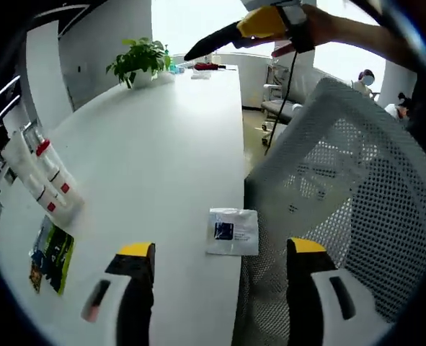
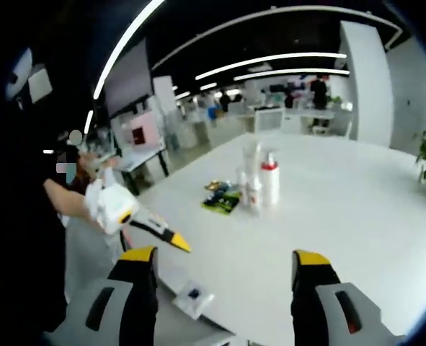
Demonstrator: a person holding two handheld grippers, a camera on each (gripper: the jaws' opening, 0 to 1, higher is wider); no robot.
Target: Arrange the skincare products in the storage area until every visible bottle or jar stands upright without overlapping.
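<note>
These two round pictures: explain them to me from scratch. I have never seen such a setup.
No robot here: a person carries a hand-held gripper in each hand, and a fisheye camera rides on each one, looking forward along its two yellow-tipped jaws.

In the left gripper view, the left hand-held gripper is open and holds nothing. It hangs over the edge of a white table, next to a white mesh chair. The right hand-held gripper comes in at the top.

The right gripper view looks across the same table from the other hand. The right hand-held gripper is open and empty too.

On the table stand some white bottles, with a green leaflet lying beside them. A small white packet lies near the table's edge and a potted plant stands at the far end.
</note>
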